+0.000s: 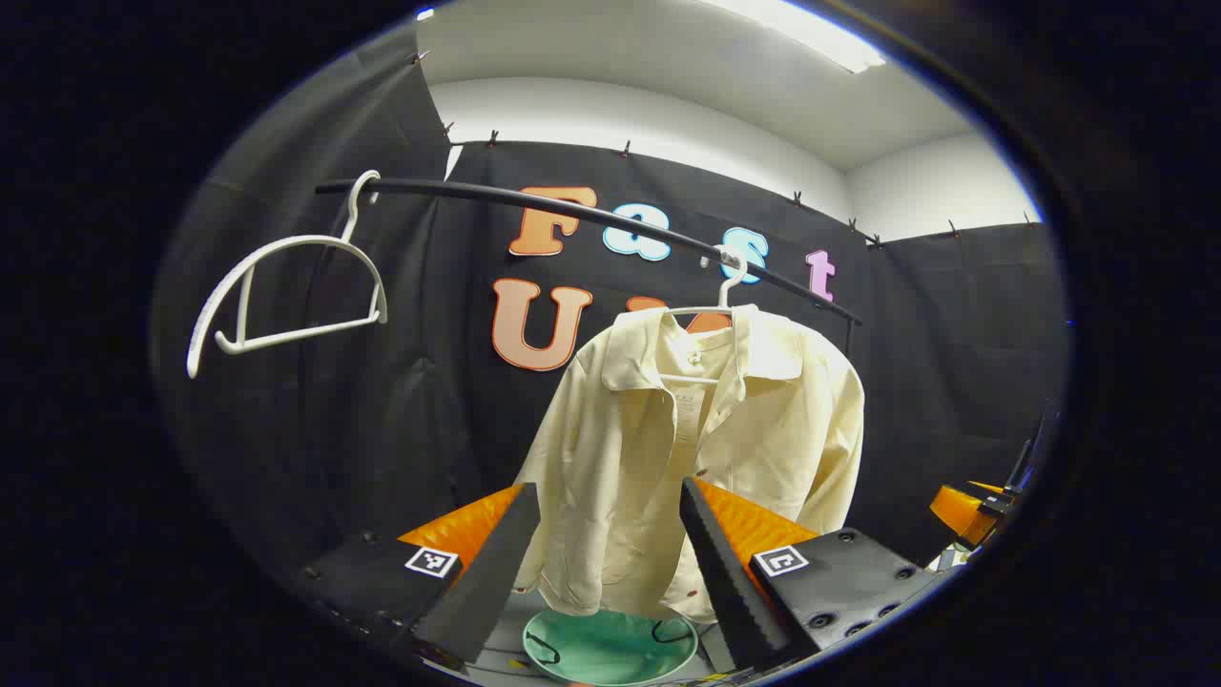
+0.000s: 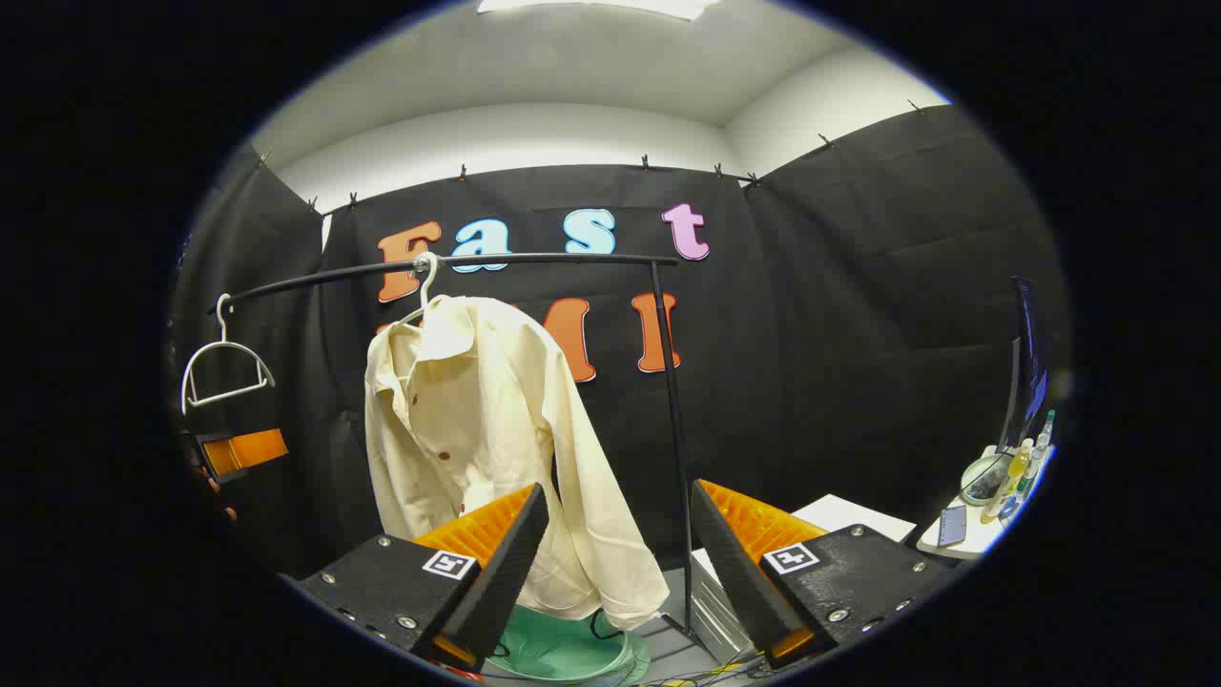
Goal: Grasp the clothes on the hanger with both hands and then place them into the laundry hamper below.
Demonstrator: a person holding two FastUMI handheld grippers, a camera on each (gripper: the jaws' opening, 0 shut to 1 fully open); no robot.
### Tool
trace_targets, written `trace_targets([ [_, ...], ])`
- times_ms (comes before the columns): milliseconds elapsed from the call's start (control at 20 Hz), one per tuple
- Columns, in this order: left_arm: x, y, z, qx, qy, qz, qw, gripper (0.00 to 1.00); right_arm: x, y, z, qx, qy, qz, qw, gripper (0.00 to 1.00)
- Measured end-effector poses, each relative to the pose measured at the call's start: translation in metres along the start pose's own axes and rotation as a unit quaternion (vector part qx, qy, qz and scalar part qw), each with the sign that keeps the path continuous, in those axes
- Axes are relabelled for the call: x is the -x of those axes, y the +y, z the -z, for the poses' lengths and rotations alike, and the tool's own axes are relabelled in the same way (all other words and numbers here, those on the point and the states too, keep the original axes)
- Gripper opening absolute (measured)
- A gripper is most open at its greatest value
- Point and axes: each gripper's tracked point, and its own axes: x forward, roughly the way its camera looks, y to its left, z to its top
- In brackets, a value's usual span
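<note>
Rail (image 2: 534, 260) spans booth, upright post (image 2: 673, 429) on its right end. Shirt (image 1: 696, 448) hangs on hanger (image 1: 727, 281), hamper (image 1: 610, 647) right underneath. Both hand-held grippers short of cloth, fingers apart, nothing held: left hand-held gripper (image 1: 610, 563) faces shirt front, right hand-held gripper (image 2: 620, 563) off to sleeve side. Probably best: pinch each shoulder, lift collar off hanger (don't yank), drop straight down. Spare hanger (image 1: 286, 286) well apart leftward, open room there; post near right gripper, watch it.
</note>
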Motion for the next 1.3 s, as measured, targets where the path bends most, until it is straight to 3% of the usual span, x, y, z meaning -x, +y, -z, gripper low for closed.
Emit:
trace_targets([
  [50,0.001,0.0,-0.001,-0.004,0.005,-0.008,1.0,1.0,-0.001,-0.002,0.002,-0.003,0.005,-0.006,1.0,0.94],
  [100,0.003,-0.001,-0.002,-0.008,0.011,-0.017,1.0,0.93,-0.004,-0.002,0.004,-0.008,0.011,-0.012,1.0,0.94],
  [250,0.008,-0.005,-0.016,-0.02,0.003,-0.027,0.999,1.0,-0.012,-0.001,0.004,-0.022,0.023,-0.032,0.999,0.94],
  [300,0.008,-0.004,-0.017,-0.023,0.002,-0.029,0.999,0.93,-0.014,-0.003,0.005,-0.021,0.023,-0.032,0.999,0.94],
  [500,0.002,0.005,-0.008,-0.006,0.014,-0.024,1.0,0.97,-0.018,0.002,0.013,-0.01,0.028,-0.016,0.999,0.94],
  [700,-0.015,0.035,-0.016,-0.02,0.007,-0.009,1.0,1.0,-0.022,0.022,0.013,-0.003,0.015,0.015,1.0,0.94],
  [950,-0.033,0.061,-0.012,-0.015,0.013,0.017,1.0,0.97,-0.032,0.08,0.017,0.004,0.008,0.02,1.0,0.95],
  [1300,-0.049,0.078,0.001,0.003,0.038,0.055,0.998,1.0,-0.069,0.173,-0.01,0.016,-0.007,-0.02,1.0,0.94],
])
